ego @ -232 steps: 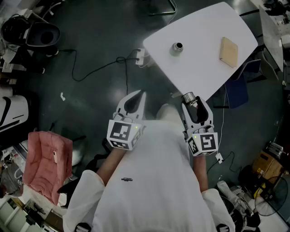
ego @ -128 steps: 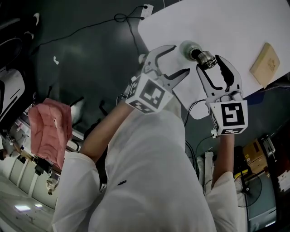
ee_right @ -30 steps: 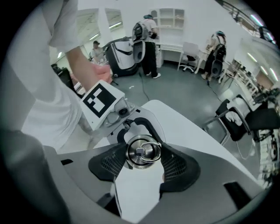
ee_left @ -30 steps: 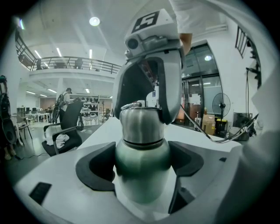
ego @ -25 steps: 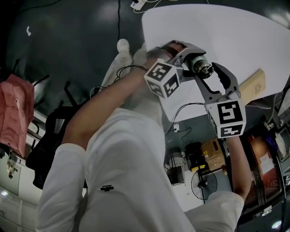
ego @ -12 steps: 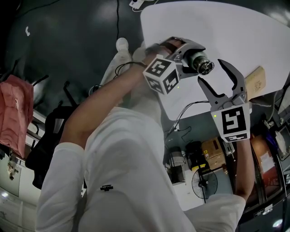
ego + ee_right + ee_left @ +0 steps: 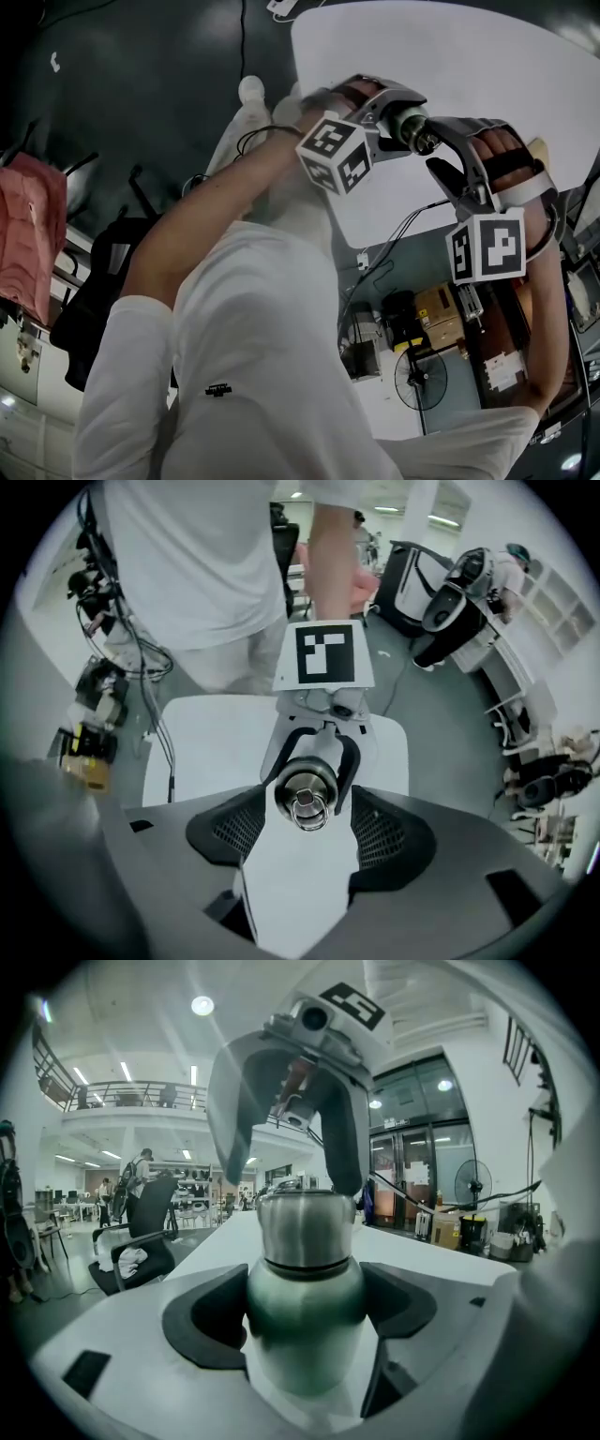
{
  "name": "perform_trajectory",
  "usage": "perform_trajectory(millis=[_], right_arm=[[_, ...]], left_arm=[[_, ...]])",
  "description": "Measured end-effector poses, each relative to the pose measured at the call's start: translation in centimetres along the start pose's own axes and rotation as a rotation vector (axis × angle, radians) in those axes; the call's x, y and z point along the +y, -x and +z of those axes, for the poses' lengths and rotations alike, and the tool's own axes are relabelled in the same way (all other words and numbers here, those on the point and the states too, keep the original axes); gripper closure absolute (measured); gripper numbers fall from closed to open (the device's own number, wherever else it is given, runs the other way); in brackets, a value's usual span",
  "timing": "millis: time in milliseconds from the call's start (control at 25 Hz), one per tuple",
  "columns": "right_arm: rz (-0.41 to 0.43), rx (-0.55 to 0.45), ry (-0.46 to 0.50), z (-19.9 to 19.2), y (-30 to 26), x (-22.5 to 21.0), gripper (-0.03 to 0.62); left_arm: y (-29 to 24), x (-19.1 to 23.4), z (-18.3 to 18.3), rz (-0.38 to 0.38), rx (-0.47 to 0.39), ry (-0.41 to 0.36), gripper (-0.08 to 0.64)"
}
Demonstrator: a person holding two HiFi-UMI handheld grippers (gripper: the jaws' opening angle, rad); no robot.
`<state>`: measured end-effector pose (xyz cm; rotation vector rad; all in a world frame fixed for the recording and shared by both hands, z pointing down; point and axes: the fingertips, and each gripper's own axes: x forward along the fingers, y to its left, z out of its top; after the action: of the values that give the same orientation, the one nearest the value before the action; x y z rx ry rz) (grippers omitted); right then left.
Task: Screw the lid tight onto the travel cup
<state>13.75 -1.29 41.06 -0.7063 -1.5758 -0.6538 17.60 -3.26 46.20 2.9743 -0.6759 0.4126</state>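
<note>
One travel cup (image 7: 305,1302), with one lid (image 7: 305,1227). Two grippers: left gripper (image 7: 389,117), right gripper (image 7: 441,147). One white table (image 7: 487,66). One fan (image 7: 421,379). One pink cloth (image 7: 23,234).

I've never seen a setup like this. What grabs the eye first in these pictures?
A steel travel cup stands out, clamped round its body by the left gripper and held over the white table. The right gripper points straight down over the lid. Its jaws have just been opening and stand apart on either side of the lid without pressing it.
</note>
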Motion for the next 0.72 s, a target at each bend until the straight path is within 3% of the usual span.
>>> perform_trajectory(millis=[160, 440, 560, 720], right_arm=[[0.050, 0.001, 0.106, 0.4, -0.5, 0.1, 0.318], [0.047, 0.018, 0.203, 0.2, -1.3, 0.5, 0.368], [0.037, -0.014, 0.082, 0.2, -1.4, 0.2, 0.370], [0.005, -0.075, -0.222, 0.2, -1.4, -0.2, 0.370]], left_arm=[[0.1, 0.1, 0.0, 0.002, -0.003, -0.004, 0.207], [0.1, 0.0, 0.0, 0.001, 0.001, -0.002, 0.207], [0.1, 0.1, 0.0, 0.002, 0.002, -0.003, 0.207], [0.1, 0.0, 0.0, 0.003, 0.004, -0.002, 0.207]])
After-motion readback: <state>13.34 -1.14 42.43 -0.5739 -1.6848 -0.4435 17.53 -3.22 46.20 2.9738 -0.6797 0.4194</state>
